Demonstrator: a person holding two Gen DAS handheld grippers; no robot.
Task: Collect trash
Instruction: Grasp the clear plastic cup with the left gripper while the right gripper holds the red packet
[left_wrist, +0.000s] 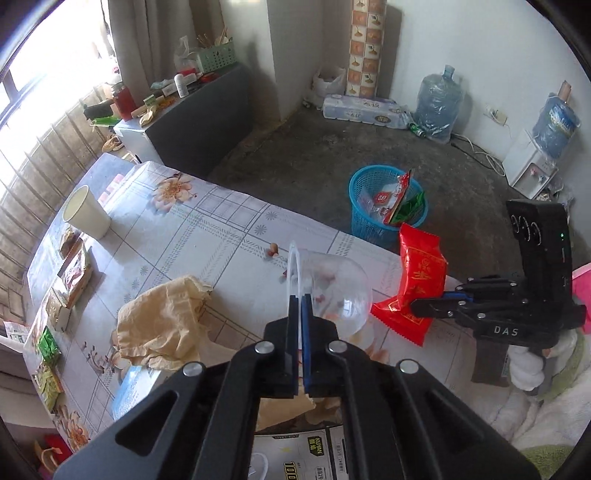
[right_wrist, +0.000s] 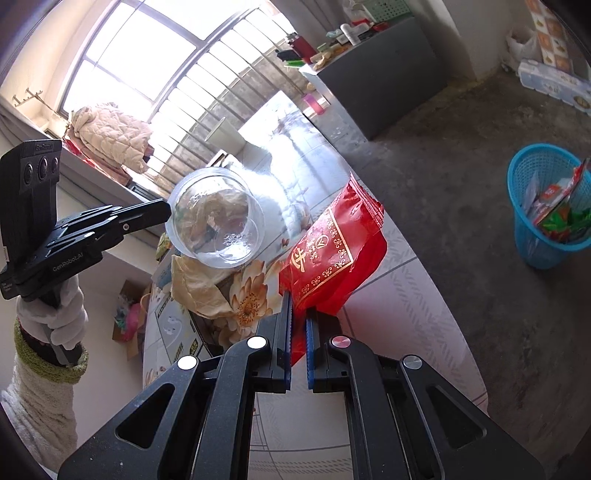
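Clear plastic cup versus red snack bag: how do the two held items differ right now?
The clear plastic cup is rigid and see-through; the red snack bag is soft, opaque and printed in gold. The left gripper pinches the cup by its rim; the right gripper clamps the bag's bottom edge. Both are lifted off the table.

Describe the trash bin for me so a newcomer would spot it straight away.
Look past the far edge of the flower-patterned table to the bare concrete floor. There stands a blue plastic mesh basket, with red and green wrappers sticking out. Nothing else on the floor is bright blue latticework; the water jugs by the wall are clear.
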